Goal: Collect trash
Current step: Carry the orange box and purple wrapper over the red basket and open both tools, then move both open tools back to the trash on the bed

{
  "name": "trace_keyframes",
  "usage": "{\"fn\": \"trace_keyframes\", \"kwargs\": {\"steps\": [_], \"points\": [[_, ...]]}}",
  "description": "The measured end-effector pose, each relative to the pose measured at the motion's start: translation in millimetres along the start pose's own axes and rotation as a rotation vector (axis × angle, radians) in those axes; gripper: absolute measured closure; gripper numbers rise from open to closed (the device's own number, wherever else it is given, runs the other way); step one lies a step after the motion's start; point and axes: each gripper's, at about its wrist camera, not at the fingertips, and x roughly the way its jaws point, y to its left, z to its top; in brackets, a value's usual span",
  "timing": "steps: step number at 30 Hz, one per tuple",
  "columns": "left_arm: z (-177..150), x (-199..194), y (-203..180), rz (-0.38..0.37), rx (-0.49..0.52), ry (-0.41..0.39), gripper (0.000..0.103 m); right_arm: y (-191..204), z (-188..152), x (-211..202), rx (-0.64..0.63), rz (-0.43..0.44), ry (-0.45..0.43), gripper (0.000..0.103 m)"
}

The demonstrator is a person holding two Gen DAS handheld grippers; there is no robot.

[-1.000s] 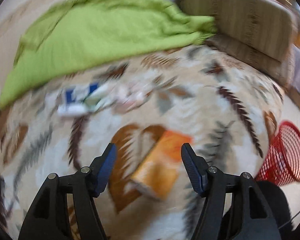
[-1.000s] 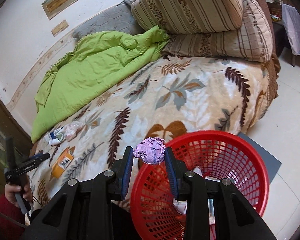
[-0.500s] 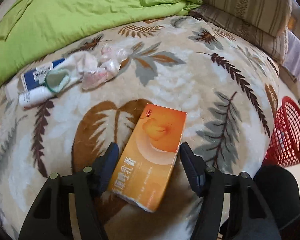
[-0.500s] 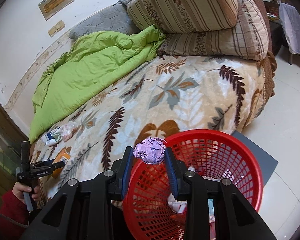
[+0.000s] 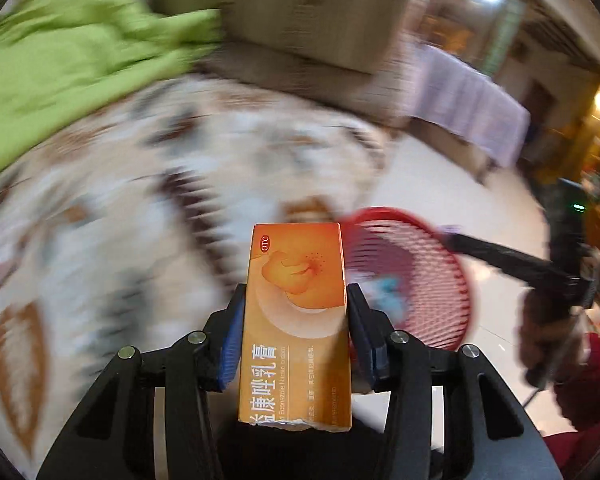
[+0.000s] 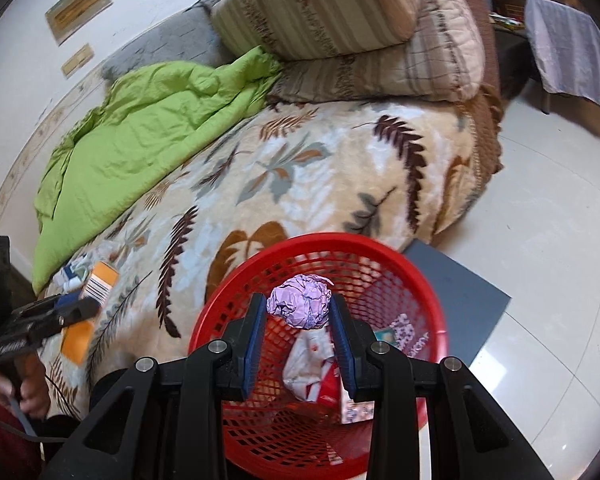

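Honestly, both grippers are loaded: right gripper (image 6: 299, 312) pinches the paper ball (image 6: 300, 300) over the red basket (image 6: 428, 300), so just release. Left gripper (image 5: 296, 316) clamps the orange box (image 5: 296, 320); basket's at 3 o'clock.

Glossy cardboard box (image 5: 298, 316), plush blanket (image 6: 320, 184)

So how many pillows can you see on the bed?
3: a striped pillow on top, a checked pillow beneath it, a grey pillow behind the green quilt. More may be hidden.

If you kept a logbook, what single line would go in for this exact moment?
left claw: shut on orange box, off the bed | right claw: shut on purple paper ball, over red basket | nothing dropped yet
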Motion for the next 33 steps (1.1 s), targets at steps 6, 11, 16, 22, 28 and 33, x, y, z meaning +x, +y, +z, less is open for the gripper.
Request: {"fn": "trace_keyframes", "kwargs": {"steps": [6, 11, 16, 22, 28, 33], "points": [[21.3, 49.3, -66.1, 0.018, 0.062, 0.089, 0.037, -12.5, 7.5, -11.9, 0.036, -0.027, -0.022, 0.045], [9.3, 30.4, -49.1, 0.048, 0.019, 0.053, 0.037, -12.1, 13.1, -14.9, 0.042, -0.022, -0.042, 0.037], [-6.8, 2.8, 1.1, 0.135, -0.082, 0.015, 0.036, 20.5, 18.3, -1.0, -0.013, 0.056, -0.024, 0.037], [-31.0, -41.2, 61.0, 0.276, -0.192, -0.05, 0.036, 89.9, 14.7, 27.1, -0.137, 0.177, 0.039, 0.037], [-57.2, -95.3, 140.3, 0.459, -0.373, -0.164, 0.035, 173.9, 14.6, 67.7, -0.241, 0.321, 0.13, 0.037], [-90.0, -126.6, 205.7, 0.656, -0.529, -0.233, 0.035, 254.8, 19.6, 115.8, -0.317, 0.402, 0.2, 0.035]]}}
